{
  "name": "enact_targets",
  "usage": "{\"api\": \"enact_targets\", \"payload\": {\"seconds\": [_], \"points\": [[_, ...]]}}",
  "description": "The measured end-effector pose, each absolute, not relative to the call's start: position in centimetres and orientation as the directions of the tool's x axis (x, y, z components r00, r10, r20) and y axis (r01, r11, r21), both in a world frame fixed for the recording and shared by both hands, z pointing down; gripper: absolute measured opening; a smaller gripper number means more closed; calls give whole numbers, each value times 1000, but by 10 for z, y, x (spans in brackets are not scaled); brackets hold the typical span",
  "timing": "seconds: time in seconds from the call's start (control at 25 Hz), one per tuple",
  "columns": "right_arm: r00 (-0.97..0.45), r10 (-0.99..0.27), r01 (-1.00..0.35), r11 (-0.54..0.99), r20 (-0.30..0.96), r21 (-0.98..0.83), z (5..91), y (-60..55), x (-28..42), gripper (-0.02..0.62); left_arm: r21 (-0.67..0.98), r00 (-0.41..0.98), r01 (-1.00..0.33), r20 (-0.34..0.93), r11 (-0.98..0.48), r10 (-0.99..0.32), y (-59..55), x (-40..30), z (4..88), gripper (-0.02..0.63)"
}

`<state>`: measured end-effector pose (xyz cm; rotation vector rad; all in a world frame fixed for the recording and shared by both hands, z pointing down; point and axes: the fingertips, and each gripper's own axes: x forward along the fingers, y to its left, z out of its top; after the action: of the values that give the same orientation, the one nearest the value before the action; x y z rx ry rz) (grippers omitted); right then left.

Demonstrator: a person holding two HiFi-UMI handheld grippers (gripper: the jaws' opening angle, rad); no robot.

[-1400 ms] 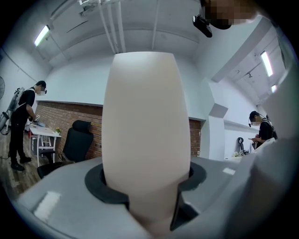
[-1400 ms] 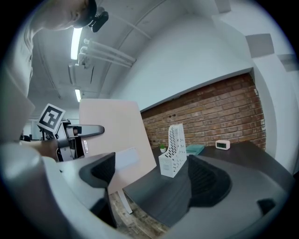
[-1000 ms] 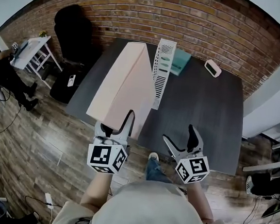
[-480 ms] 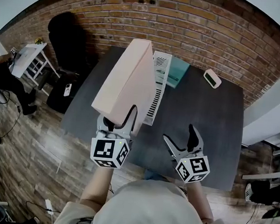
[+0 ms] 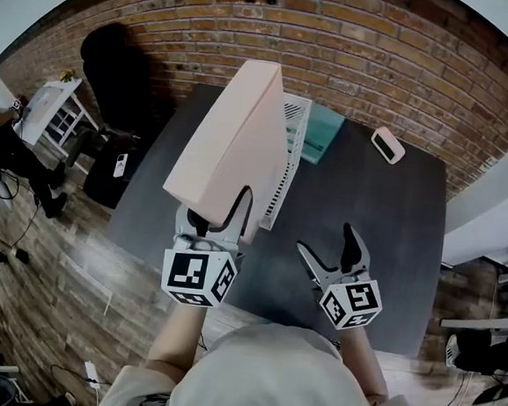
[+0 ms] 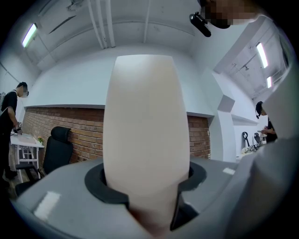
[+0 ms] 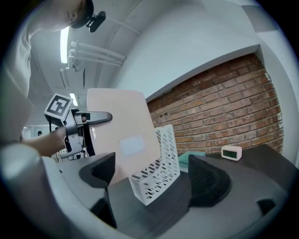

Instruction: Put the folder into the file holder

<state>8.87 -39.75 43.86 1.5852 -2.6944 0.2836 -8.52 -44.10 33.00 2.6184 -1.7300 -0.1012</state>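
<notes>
My left gripper (image 5: 217,217) is shut on the near edge of a pale pink folder (image 5: 232,147), which stands on edge in the air and slants away over the table. In the left gripper view the folder (image 6: 145,135) fills the gap between the jaws. The white perforated file holder (image 5: 284,161) stands on the dark table just right of the folder, partly hidden behind it. The right gripper view shows the holder (image 7: 156,165) with the folder (image 7: 119,135) beside it at the left. My right gripper (image 5: 331,250) hovers open over the table's near part, nothing between its fingers.
A teal book (image 5: 320,133) lies behind the holder and a small white clock (image 5: 387,144) sits at the table's far right. A black office chair (image 5: 115,71) stands left of the table (image 5: 384,227). A brick wall runs along the back.
The left gripper carried the folder slightly right and forward, so it now overlaps the file holder's left side. The right gripper stayed put.
</notes>
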Motion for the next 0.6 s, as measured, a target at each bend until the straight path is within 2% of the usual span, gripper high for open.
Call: {"api": "enact_targets", "payload": {"seconds": [0.6], "points": [[-467, -875, -877, 441, 127, -189, 457, -420, 110, 460, 33, 415, -908, -63, -417, -908, -518, -56, 340, 265]]}}
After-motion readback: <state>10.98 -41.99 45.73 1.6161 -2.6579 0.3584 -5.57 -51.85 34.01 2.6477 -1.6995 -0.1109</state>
